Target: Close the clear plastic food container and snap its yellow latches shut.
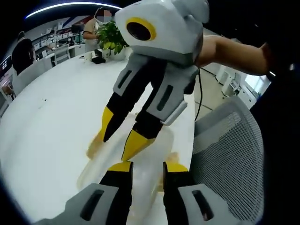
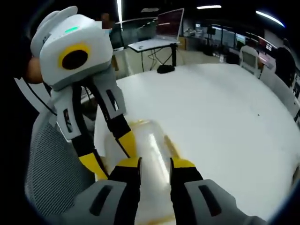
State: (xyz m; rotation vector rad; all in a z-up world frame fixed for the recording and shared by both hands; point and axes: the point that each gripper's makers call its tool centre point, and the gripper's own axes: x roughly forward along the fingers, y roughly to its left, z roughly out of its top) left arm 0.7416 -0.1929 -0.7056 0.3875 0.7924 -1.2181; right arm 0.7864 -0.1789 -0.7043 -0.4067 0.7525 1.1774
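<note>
The clear plastic container (image 1: 147, 147) lies on the white table (image 1: 51, 122) near its edge, with its lid down. A yellow latch (image 1: 93, 149) shows on its left side and another latch (image 1: 172, 158) on its right. My left gripper (image 1: 148, 167) hovers open over the near end of the lid. My right gripper (image 1: 118, 144) reaches in from above, open, its fingertips resting on or just over the lid. From the right gripper view the container (image 2: 151, 138) lies between my right gripper (image 2: 155, 163) and the left gripper (image 2: 117, 163), with a yellow latch (image 2: 171, 143) along the lid's right side.
A grey mesh chair (image 1: 229, 150) stands right at the table edge beside the container, and the chair (image 2: 47, 159) shows again on the left. A potted plant (image 1: 111, 38) and a seated person (image 1: 93, 26) are at the table's far end. A desk with a monitor (image 2: 169, 22) stands beyond.
</note>
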